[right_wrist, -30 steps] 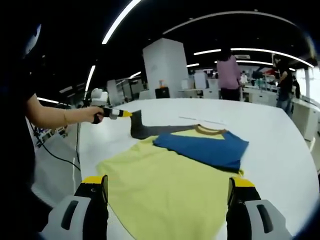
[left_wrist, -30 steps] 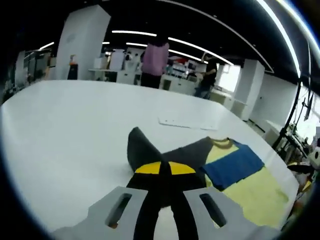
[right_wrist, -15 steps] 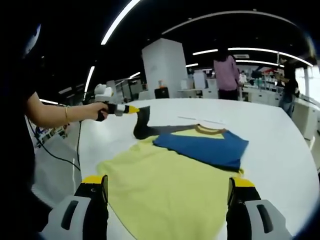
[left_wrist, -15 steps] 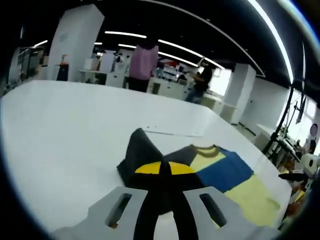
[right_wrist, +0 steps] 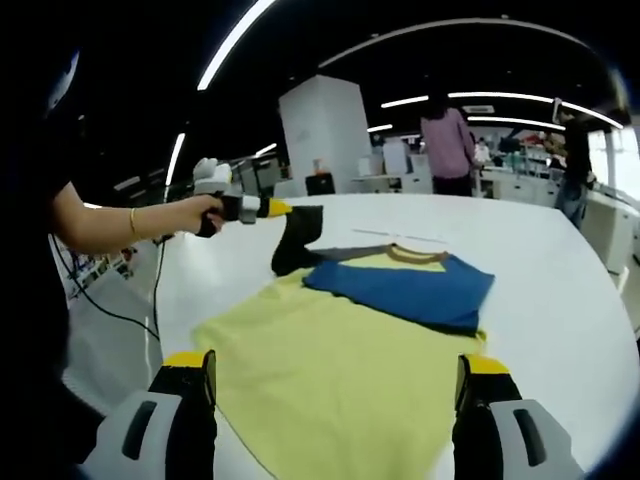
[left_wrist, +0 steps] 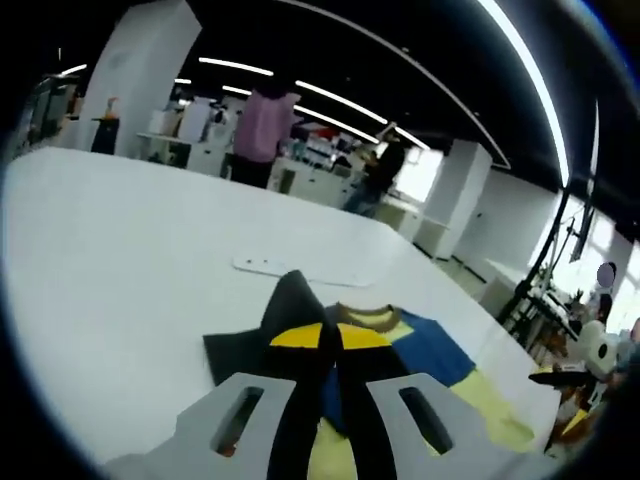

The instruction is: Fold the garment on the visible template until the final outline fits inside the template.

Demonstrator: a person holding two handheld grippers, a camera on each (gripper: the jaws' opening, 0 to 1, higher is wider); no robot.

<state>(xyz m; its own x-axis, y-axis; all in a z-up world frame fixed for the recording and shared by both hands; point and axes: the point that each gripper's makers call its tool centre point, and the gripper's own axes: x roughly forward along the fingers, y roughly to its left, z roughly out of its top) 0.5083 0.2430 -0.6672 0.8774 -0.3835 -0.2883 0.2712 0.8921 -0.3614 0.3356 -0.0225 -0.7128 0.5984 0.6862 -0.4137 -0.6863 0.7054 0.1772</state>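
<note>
A broad white table (right_wrist: 560, 300) in a dim open workshop carries the T-shirt (right_wrist: 350, 350), yellow body mid-frame with its blue sleeve (right_wrist: 400, 285) folded across the chest. At upper left the left gripper (right_wrist: 280, 209) pinches the dark grey sleeve (right_wrist: 298, 240), lifted off the table. The right gripper (right_wrist: 335, 400) hangs spread and empty at the hem; if that thin pinch slips or pulls sideways, the sleeve could drop crooked and, probably, drag the body off its template.

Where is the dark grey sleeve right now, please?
In the right gripper view, the sleeve is lifted off the table at the shirt's far left, pinched in the left tool.
</note>
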